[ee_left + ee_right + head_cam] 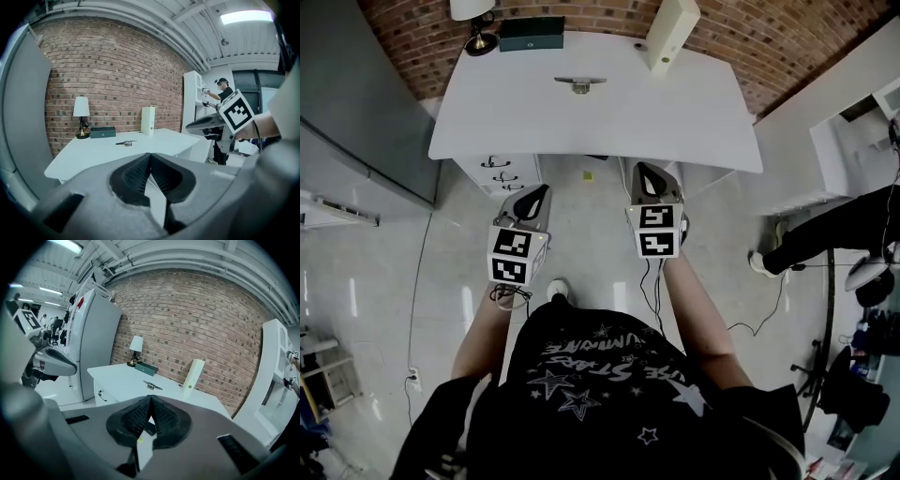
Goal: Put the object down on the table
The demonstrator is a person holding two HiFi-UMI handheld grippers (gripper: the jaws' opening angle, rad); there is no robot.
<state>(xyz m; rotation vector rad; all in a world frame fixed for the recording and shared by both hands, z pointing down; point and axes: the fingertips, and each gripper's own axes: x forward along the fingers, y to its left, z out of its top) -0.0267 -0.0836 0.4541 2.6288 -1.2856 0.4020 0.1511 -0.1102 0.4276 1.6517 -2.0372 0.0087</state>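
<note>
Table (675,122) front open, lamp (476,28), box (531,34), binder (672,33) lining back edge

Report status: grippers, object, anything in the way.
Left gripper shut, empty. Right gripper shut, empty. Small metal object flat on the table, both grippers short of it. Nothing in the way.

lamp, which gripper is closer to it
Left. The left gripper hangs short of the table, on the lamp side; the right gripper hangs short of its other half.
</note>
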